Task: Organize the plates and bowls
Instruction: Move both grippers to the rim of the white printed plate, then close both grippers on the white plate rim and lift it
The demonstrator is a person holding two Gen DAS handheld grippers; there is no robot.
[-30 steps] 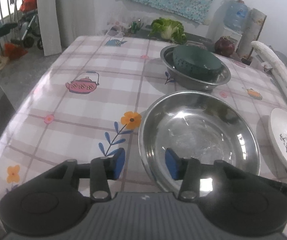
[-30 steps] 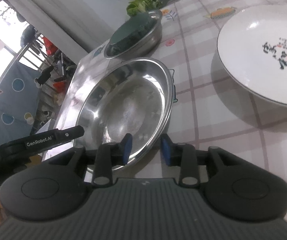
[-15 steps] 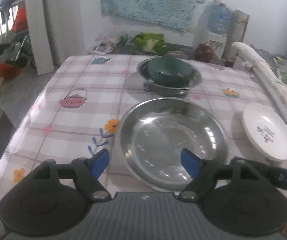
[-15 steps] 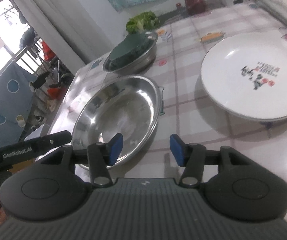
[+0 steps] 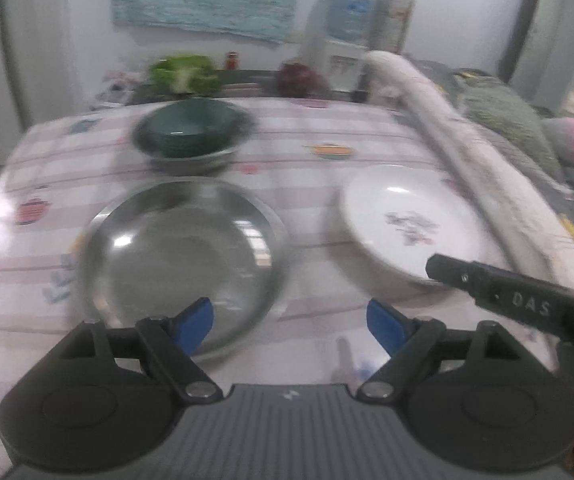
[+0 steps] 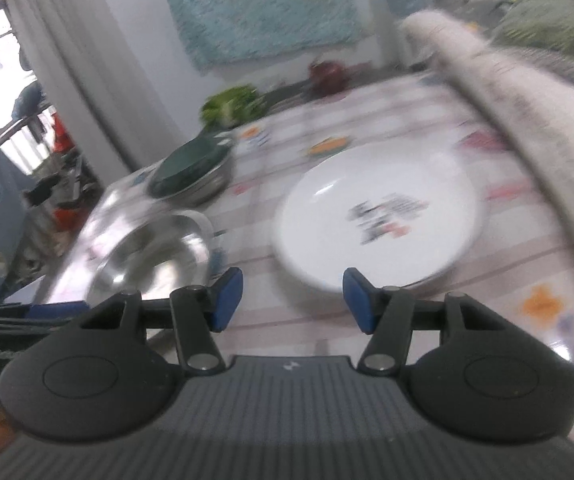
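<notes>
The steel bowl (image 5: 179,256) sits empty on the bench (image 5: 319,148), on the near left part of the checked cloth as the left wrist view shows it. We find a white plate (image 5: 407,224) with a small printed motif to its right, apart from it, with bare cloth between them. Behind the steel bowl, a dark green bowl (image 5: 189,130) sits nested inside a second steel bowl (image 5: 191,162), near the far edge of the bench.

We note the left gripper (image 5: 289,326) held above the near edge of the bench, its blue-padded fingers (image 5: 193,324) spread wide apart and holding nothing. The left finger overlaps the near rim of the steel bowl in the view; we cannot tell whether it touches.

The right gripper (image 6: 293,300) also has its fingers (image 6: 357,300) wide apart and empty, and the near edge of the white plate (image 6: 379,220) lies just beyond them. The steel bowl (image 6: 155,264) appears to its left in that view.

Both views are blurred. A leafy green vegetable (image 5: 185,74) lies beyond the far edge, and a pale rolled bundle (image 5: 483,172) runs along the right side of the bench.
</notes>
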